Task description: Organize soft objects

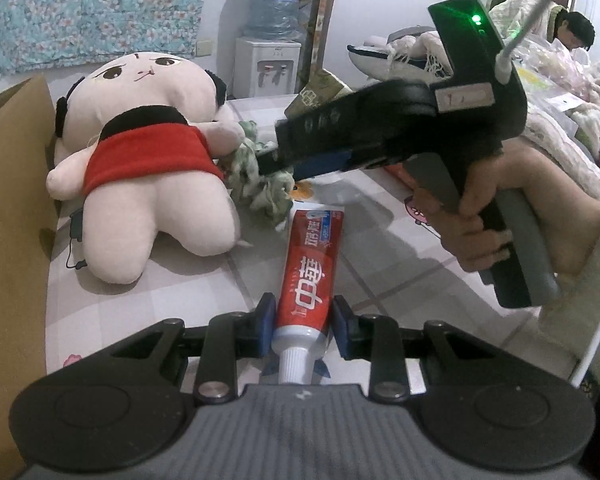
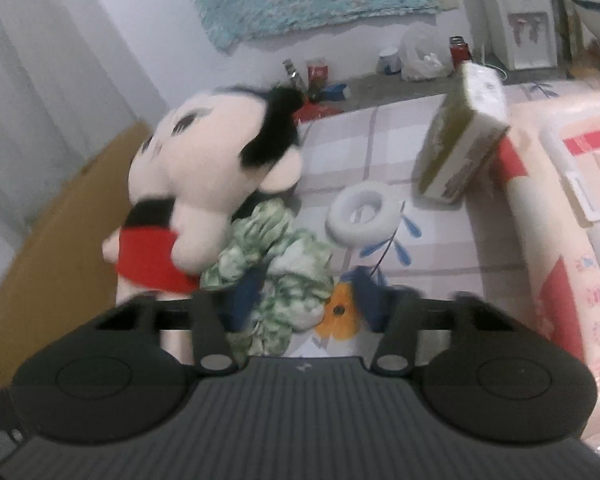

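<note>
1. The left tongs [image 1: 303, 322] are seen pinching a red and white toothpaste tube [image 1: 310, 276] near its capped end, a blue pad pressed against each side, with the cap toward the camera and the crimped end pointing away.
2. The right tongs [image 2: 300, 292] are spread, with a crumpled green and white cloth [image 2: 284, 268] lying between the blue fingers [image 2: 244, 292]; whether the pads are touching it cannot be told, as the right wrist view is blurred.
3. In the left wrist view the right tongs [image 1: 268, 164] are held by a hand [image 1: 496, 216] in a pale sleeve, and their tips are reaching into the same cloth [image 1: 260, 176].
4. The cloth is lying on a checked bedsheet [image 1: 380, 248], touching the side of a plush doll [image 1: 140, 152] in a red top.
5. The doll is lying on its back toward the bed's left edge, where brown cardboard [image 1: 8, 200] is standing just beside it.
6. A white ring [image 2: 360, 216] is resting on the sheet beyond the cloth, apart from it.
7. A green and white packet [image 2: 460, 148] is propped tilted farther back, near the bed's far right side.
8. A water dispenser [image 1: 270, 36] is seen past the bed's far edge.
</note>
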Demonstrator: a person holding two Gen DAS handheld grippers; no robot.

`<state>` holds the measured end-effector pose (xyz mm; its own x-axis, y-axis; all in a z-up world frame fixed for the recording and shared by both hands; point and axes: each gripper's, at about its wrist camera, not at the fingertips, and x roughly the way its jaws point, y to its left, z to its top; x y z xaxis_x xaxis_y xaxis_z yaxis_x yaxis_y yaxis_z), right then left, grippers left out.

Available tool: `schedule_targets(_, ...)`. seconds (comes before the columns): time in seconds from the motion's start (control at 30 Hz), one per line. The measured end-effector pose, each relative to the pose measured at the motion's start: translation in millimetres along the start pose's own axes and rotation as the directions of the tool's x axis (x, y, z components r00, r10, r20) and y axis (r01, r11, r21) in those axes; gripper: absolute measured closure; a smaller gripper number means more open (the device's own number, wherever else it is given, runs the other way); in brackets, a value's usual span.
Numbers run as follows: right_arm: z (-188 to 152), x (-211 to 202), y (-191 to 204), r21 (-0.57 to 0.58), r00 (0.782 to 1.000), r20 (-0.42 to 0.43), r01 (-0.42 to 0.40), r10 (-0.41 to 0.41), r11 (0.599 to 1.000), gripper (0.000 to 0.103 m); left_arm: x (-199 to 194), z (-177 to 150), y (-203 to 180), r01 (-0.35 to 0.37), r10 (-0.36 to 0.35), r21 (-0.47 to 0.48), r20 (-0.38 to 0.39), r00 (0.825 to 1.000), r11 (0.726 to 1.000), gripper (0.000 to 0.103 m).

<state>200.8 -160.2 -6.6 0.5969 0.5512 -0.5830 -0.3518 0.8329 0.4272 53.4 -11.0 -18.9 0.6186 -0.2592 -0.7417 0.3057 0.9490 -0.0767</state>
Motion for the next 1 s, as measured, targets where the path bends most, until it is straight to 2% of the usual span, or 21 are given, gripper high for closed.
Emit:
schedule_targets(0.1, -3.3, 3.2, 6.6, -0.002, 0.999, -0.029, -0.024, 0.024, 1.0, 0.083, 0.8, 0.2, -0.7, -0.007, 0.007, 0.008, 0.002, 1.0, 1.0, 0.072)
schedule_targets(0.2, -6.7, 1.2, 15.4, -0.022, 0.999, -0.025, 0.032, -0.033, 0.999, 0.09, 1.2, -0.6, -0.9, -0.007, 0.007, 0.006, 0.006, 1.0, 1.0, 0.072)
schedule_targets(0.33, -9.3, -10.2, 12.9, -0.012, 0.994, -0.024, 0.103, -0.103, 0.995, 0.092, 0.6, -2.6, -0.9, -0.001, 0.001, 0.014, 0.011, 1.0, 1.0, 0.068)
schedule_targets(0.47, -16.3, -35.2, -17.0, 0.098, 0.994, -0.035, 0.106, -0.103, 0.99, 0.091, -0.3, -3.5, -3.2, 0.003, -0.003, 0.022, 0.011, 1.0, 1.0, 0.061)
schedule_targets(0.53, -18.5, -47.3, -22.5, 0.099, 0.992, -0.031, 0.125, -0.123, 0.987, 0.088, 0.2, -3.4, -4.5, 0.003, -0.004, 0.029, 0.01, 1.0, 1.0, 0.06)
schedule_targets(0.63, -17.6, -55.0, -26.6, 0.109, 0.996, -0.015, 0.094, -0.093, 0.99, 0.084, 0.8, -3.0, -4.4, 0.005, -0.006, 0.032, 0.014, 1.0, 0.999, 0.059)
schedule_targets(0.77, -15.5, -48.1, -24.9, 0.084, 0.995, -0.032, 0.1, -0.098, 0.991, 0.081, 1.2, -4.0, -4.0, -0.015, 0.014, 0.02, 0.032, 0.999, 1.0, 0.05)
schedule_targets(0.9, -19.0, -41.6, -17.7, 0.058, 0.996, -0.034, 0.083, -0.081, 0.995, 0.07, 3.3, -2.7, -3.2, -0.008, 0.007, 0.022, 0.034, 0.999, 1.0, 0.048)
schedule_targets(0.97, -17.3, -39.0, -15.3, 0.038, 0.998, -0.033, 0.062, -0.061, 0.997, 0.061, 3.4, -2.3, -3.3, -0.008, 0.007, 0.02, 0.035, 0.999, 1.0, 0.046)
schedule_targets(1.0, -16.6, -37.5, -13.4, 0.028, 0.998, -0.033, 0.05, -0.049, 0.998, 0.053, 3.9, -1.9, -3.2, -0.012, 0.011, 0.019, 0.037, 0.999, 1.0, 0.044)
